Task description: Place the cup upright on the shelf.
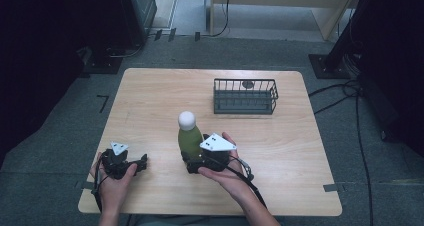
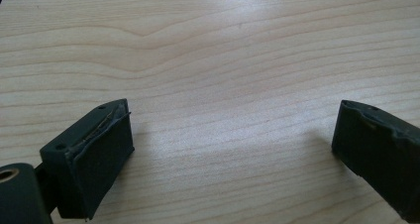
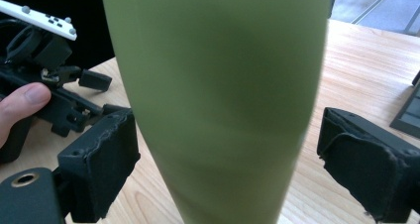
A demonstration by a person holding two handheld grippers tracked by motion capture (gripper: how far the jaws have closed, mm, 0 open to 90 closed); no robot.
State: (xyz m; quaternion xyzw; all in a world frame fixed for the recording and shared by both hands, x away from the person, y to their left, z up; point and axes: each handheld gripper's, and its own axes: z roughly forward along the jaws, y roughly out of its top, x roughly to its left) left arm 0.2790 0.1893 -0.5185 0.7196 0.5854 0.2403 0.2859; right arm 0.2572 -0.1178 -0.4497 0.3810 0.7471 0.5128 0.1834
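Left gripper (image 1: 141, 162): black housing, grey three-cornered plate on top, black cable trailing back. Square black rubber pads (image 2: 101, 154), edges worn and ragged, small screw holes along the jaw tops. Right gripper (image 1: 188, 162): same build, white dotted plate, black cable. Forearms bare, no sleeves.

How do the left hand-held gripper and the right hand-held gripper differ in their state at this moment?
The left hand-held gripper has only bare table between its jaws, while the right hand-held gripper has the green bottle standing between its jaws. The left one sits apart from the bottle, near the table's front left; the right one is right up against the bottle's base. Both are open, held by a hand, and low over the wooden table.
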